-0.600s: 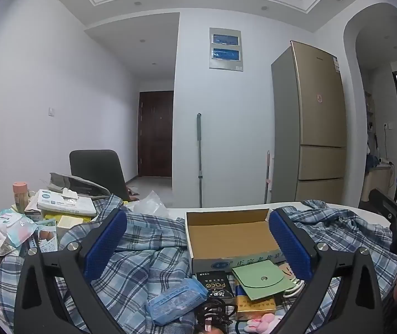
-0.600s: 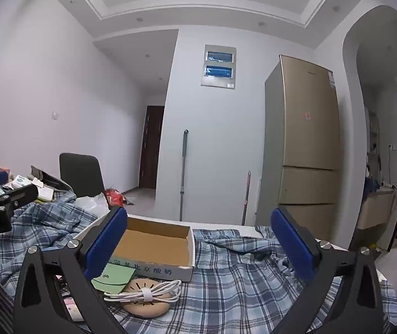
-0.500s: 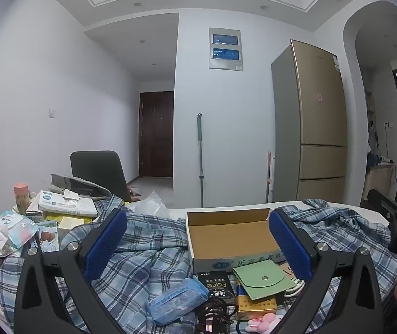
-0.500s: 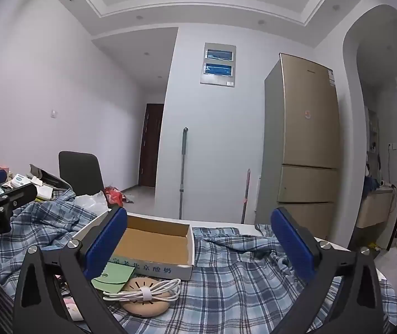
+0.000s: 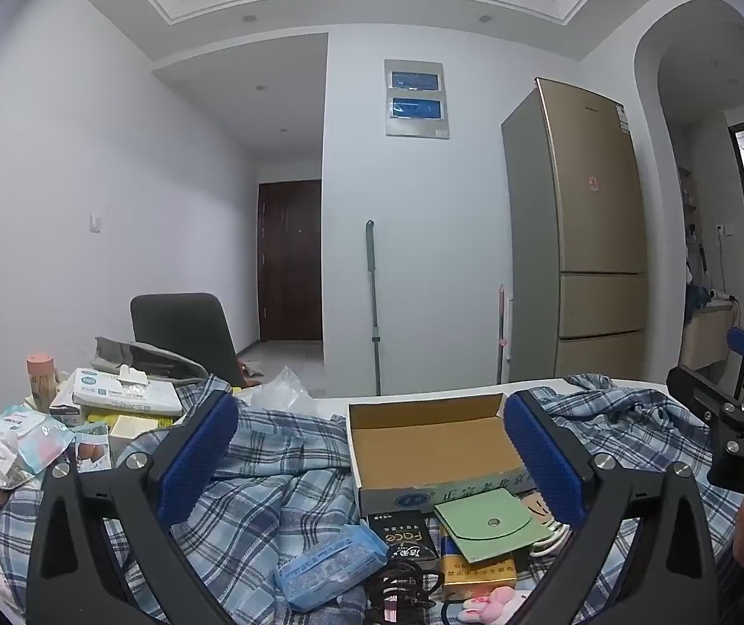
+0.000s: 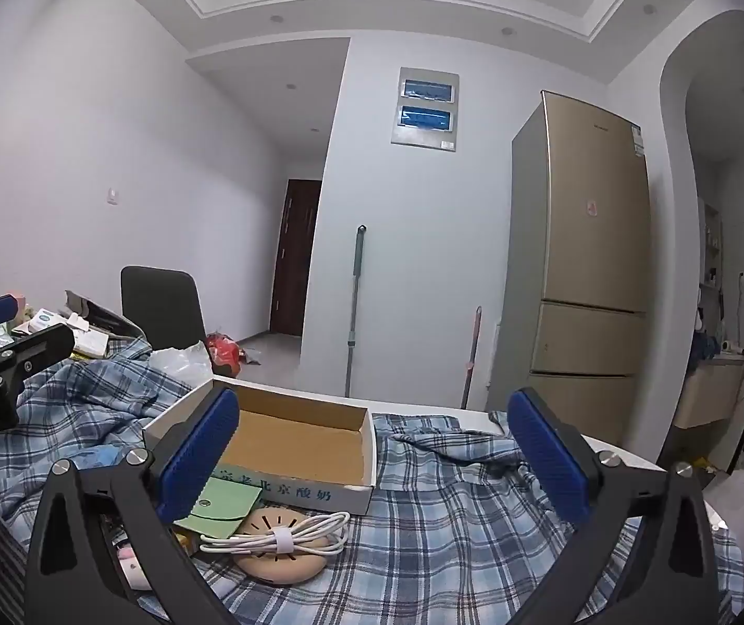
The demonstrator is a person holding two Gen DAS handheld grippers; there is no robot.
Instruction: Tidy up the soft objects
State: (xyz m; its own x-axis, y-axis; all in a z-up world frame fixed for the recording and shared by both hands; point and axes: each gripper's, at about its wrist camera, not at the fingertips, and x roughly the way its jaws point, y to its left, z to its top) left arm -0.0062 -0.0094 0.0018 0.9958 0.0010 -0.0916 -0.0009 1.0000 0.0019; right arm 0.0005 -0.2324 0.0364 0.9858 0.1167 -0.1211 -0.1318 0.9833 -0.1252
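The near edge of both wrist views cuts off the clutter: a pink plush item [image 5: 486,605] and a tangle of black hair ties [image 5: 398,588] show only in part, and the tabletop [image 6: 617,450] is almost wholly hidden under a rumpled blue plaid shirt [image 5: 268,474], the soft thing that is spread across it. The left hand-held gripper [image 5: 370,450] is held level, its blue pads wide apart with nothing between them; the right hand-held gripper [image 6: 372,455] tips slightly downward, likewise spread wide and empty. An open cardboard box [image 5: 434,442] lies on the shirt; Chinese characters run along its front wall, too small to read with certainty. Just in front of it lie a green snap pouch [image 5: 481,523], a black pack lettered "FACE" [image 5: 404,539], a blue tissue pack [image 5: 330,570] and a coiled white cable [image 6: 278,536] on a beige disc [image 6: 278,562].
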